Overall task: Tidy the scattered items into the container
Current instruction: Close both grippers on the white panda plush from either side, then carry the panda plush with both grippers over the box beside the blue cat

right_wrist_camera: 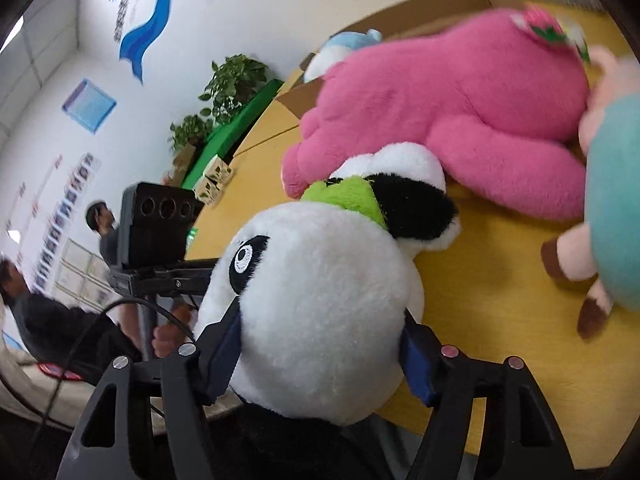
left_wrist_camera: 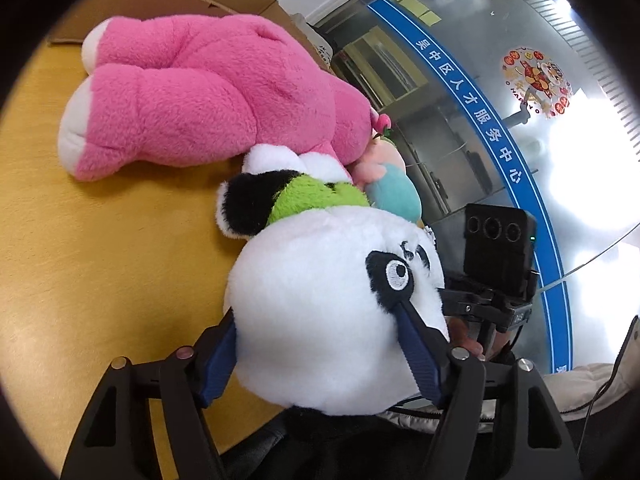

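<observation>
Presently, a panda toy (left_wrist_camera: 328, 320) is clamped at its white head by the left claw (left_wrist_camera: 320, 344) and the right claw (right_wrist_camera: 320, 344), pads pressed into the plush, at the yellow bench (left_wrist_camera: 100, 240) edge. A pink plush (left_wrist_camera: 208, 92) is laid beside a cardboard box (right_wrist_camera: 420, 12).

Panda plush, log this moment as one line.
left gripper: shut on panda plush | right gripper: shut on panda plush | pink plush: on table
</observation>
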The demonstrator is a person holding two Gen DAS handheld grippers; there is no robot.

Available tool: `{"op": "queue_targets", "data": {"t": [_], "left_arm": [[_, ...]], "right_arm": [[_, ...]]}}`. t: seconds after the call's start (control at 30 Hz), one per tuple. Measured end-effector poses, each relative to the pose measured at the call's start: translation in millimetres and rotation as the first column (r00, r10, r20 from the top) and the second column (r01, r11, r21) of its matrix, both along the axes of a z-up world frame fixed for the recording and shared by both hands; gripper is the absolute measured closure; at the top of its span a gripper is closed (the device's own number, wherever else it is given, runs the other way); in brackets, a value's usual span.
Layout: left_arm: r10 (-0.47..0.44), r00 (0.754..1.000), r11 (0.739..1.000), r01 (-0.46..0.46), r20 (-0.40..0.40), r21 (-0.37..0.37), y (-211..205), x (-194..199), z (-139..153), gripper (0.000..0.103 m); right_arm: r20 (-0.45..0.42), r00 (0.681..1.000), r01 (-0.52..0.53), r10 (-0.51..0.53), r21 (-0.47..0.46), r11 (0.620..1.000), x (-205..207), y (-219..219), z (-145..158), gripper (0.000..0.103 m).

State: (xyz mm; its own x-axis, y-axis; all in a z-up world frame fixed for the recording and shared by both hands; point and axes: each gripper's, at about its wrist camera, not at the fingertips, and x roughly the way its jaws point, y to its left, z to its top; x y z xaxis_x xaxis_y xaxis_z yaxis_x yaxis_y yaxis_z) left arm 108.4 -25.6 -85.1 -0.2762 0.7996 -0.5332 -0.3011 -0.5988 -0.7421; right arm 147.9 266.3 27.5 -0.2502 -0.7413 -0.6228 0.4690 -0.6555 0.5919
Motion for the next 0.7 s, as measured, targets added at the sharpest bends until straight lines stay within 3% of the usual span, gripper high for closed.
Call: {"op": "queue_targets", "data": {"t": [0.07,0.1,0.2,0.27,0.4,0.47,0.53,0.7], "left_arm": [[0.017,0.999,1.000,-0.017,-0.029,0.021,-8,3,5,0.030],[0.027,0.999,0.999,-0.026,-0.032,0.026,-11,3,4,0.030],[0.046,0.999,0.998,-0.046,-0.018,0.048,-20,-1,-5,0.032],[0.039,0.999,0.996,-0.040,0.015,0.078,-20,-8,-15,0.023],[0.013,1.000,0.998,-0.015,0.028,0.068,-12,-15,-21,0.020],[0.007,1.000,0.999,-0.008,0.014,0.053,-10,-13,-16,0.030],[0.008,1.000,0.999,-0.008,-0.006,0.034,-8,-12,-4,0.036],[0.015,0.992,1.000,-0.013,-0.124,0.022,-11,-22,53,0.038]], "right_arm": [[-0.047,0.999,-0.019,0.019,0.002,1.000,3,-3,10,0.028],[-0.055,0.998,-0.025,0.025,-0.009,1.000,1,-3,11,0.022],[0.012,1.000,-0.012,0.012,-0.015,1.000,-12,1,-5,0.014],[0.065,0.998,-0.008,0.011,-0.047,0.999,-19,1,-12,0.010],[0.062,0.997,-0.046,0.048,-0.031,0.998,-20,-10,-13,0.023],[0.051,0.998,-0.044,0.044,-0.018,0.999,-15,-12,-9,0.030],[0.025,0.999,-0.036,0.036,-0.001,0.999,-11,-13,0,0.036],[-0.108,0.994,-0.032,0.032,-0.004,0.999,-13,-11,49,0.037]]}}
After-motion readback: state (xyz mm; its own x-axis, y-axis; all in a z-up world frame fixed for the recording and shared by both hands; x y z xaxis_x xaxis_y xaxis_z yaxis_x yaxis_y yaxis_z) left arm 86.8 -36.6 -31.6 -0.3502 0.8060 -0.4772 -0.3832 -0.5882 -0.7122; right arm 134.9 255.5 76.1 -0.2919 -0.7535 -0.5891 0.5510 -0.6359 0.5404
